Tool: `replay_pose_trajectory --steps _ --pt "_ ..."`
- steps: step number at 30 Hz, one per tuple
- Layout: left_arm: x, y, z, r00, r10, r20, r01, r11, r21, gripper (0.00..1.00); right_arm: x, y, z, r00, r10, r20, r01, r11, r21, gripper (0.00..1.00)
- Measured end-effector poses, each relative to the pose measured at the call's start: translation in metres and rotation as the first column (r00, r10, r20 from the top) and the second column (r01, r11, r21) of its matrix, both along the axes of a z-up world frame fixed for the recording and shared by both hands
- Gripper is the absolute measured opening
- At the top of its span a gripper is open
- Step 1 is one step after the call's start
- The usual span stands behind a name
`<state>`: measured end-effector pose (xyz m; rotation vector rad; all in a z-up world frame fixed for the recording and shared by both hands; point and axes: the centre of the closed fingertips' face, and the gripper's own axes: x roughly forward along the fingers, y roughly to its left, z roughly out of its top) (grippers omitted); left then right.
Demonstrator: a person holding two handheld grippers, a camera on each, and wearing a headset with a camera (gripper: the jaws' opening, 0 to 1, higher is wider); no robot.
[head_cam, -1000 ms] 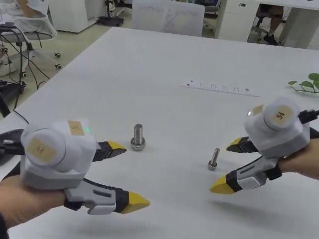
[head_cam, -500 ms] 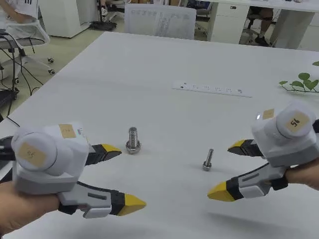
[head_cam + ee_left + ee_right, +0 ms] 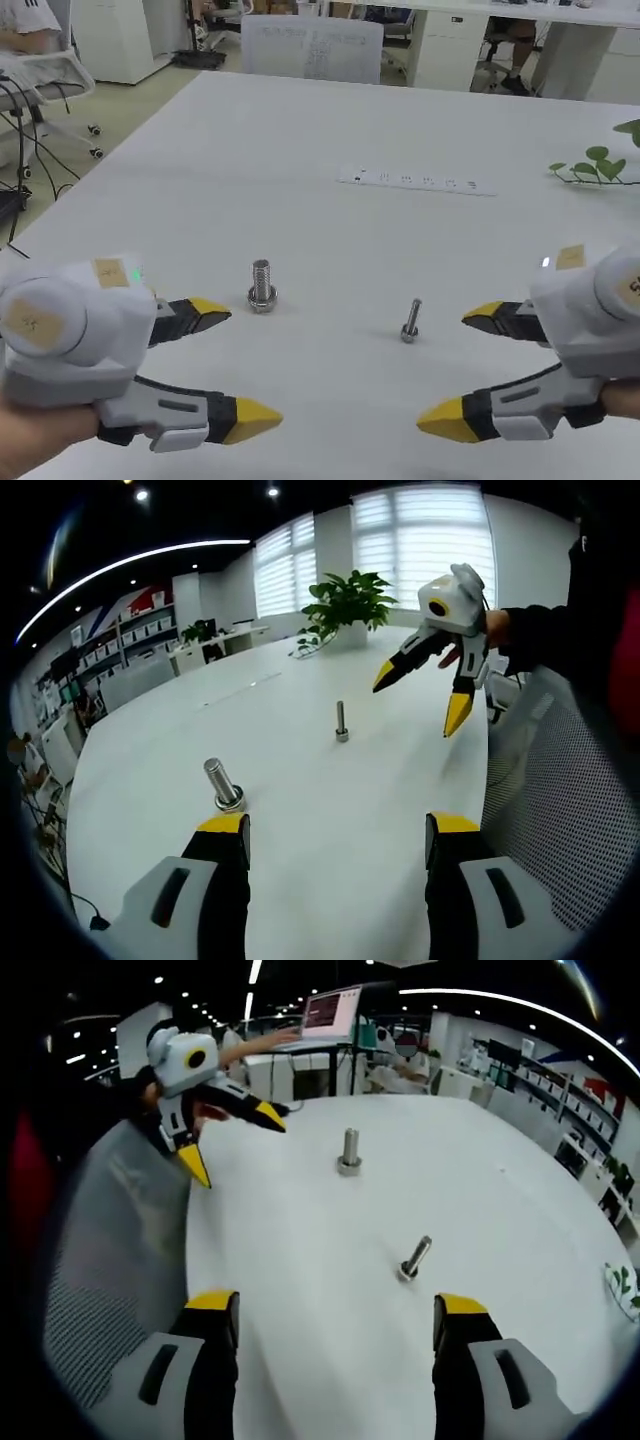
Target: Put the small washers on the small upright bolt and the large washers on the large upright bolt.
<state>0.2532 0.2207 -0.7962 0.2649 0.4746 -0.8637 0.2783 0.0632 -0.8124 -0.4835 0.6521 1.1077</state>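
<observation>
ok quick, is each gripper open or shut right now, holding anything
Left gripper: open, holding nothing.
Right gripper: open, holding nothing.

Big silver bolt point(image 3: 261, 286) stands head-down toward the surface's point(image 3: 330, 130) left edge; small bolt point(image 3: 410, 321) upright too, slightly nearer the front edge.

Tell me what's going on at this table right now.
A person holds a two-jaw gripper in each hand over a white table. The left gripper and the right gripper are both open and empty, hovering apart from the two bolts. The large bolt stands head-down nearer the left gripper; the small bolt stands nearer the right. Neither bolt is being touched.
</observation>
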Motion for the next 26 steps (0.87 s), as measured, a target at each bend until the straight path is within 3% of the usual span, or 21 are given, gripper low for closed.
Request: replay_pose_trajectory --steps 4,20,26 --pt "-0.002 0.002 0.002 1.000 0.015 -0.003 -0.015 1.000 -0.020 0.71 -0.008 0.002 0.003 1.000 -0.020 -0.013 0.021 0.997 0.078 0.80" --pt "-0.010 0.006 0.001 0.999 0.043 -0.024 -0.045 0.997 -0.057 0.71 -0.015 0.011 0.003 0.999 -0.039 0.018 0.037 0.991 0.127 0.80" --pt "-0.011 0.005 0.001 0.999 0.044 -0.027 -0.045 0.997 -0.055 0.71 -0.021 0.014 -0.007 1.000 -0.029 0.009 0.028 0.993 0.115 0.80"
